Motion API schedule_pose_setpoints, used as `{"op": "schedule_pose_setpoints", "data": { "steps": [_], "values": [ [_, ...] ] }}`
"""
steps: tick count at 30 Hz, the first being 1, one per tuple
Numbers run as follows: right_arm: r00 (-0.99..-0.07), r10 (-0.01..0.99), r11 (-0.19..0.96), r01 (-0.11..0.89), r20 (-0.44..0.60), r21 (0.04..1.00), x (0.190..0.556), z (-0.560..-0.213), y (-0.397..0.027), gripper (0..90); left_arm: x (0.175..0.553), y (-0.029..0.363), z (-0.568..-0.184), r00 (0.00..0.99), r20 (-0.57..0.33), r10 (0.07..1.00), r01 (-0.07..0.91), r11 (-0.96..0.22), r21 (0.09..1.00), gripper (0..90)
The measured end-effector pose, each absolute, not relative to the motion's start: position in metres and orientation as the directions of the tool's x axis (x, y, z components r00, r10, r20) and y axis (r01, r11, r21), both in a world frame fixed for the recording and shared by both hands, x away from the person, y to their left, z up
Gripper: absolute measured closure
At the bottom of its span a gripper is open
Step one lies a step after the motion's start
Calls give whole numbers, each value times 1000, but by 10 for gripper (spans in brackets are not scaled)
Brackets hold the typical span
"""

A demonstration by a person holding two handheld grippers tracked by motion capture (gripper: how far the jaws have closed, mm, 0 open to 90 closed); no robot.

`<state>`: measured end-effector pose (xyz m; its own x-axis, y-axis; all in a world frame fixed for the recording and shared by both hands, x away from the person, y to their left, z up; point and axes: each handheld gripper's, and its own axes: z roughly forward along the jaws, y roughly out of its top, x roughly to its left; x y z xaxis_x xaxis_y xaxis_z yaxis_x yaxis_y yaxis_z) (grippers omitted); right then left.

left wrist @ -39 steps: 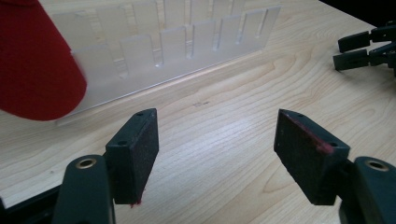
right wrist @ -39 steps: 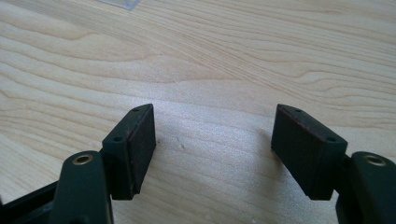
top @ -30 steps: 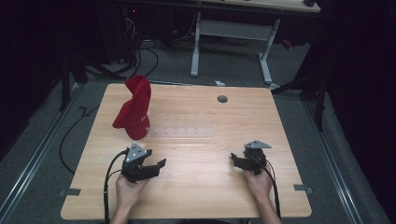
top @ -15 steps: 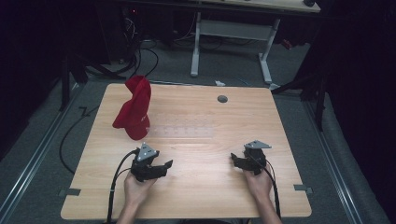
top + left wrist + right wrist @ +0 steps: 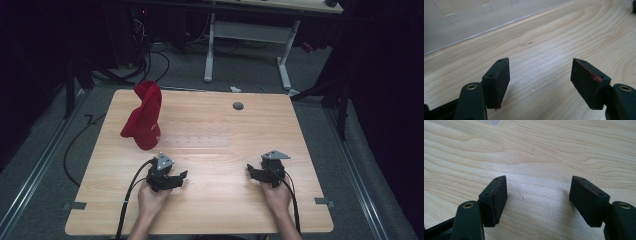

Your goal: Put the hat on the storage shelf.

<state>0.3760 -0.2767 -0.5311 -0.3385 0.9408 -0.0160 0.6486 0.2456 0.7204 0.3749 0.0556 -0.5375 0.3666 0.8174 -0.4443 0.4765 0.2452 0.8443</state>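
1. A red cloth (image 5: 143,119) stands bunched up on the far left part of the bench (image 5: 210,210), touching the left end of a clear tray (image 5: 195,141) that lies flat near the bench's middle.
2. The high view places the left gripper (image 5: 175,178) just nearer than the cloth, well apart from the right gripper (image 5: 255,171); each is held in a hand at the near edge.
3. The left gripper view adds what the high view cannot: the jaws of the left gripper (image 5: 540,75) are spread wide with bare wood between, red smears on the pads (image 5: 587,75), and the clear tray's edge (image 5: 499,26) ahead.
4. The right gripper view shows the right gripper (image 5: 537,197) likewise spread over bare wood, holding nothing.
5. A small grey grommet (image 5: 238,106) sits near the far edge.
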Motion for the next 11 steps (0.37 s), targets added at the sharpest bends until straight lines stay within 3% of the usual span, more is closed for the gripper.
{"op": "schedule_pose_setpoints", "data": {
  "steps": [4,11],
  "values": [
    [-338,941,246,648,-17,720,376,-531,-277,309,377,52,-546,359,-392,847,480,193,856,307],
    [-340,940,247,648,-17,721,376,-531,-277,309,378,52,-546,352,-396,848,483,198,853,279]
  ]
}}
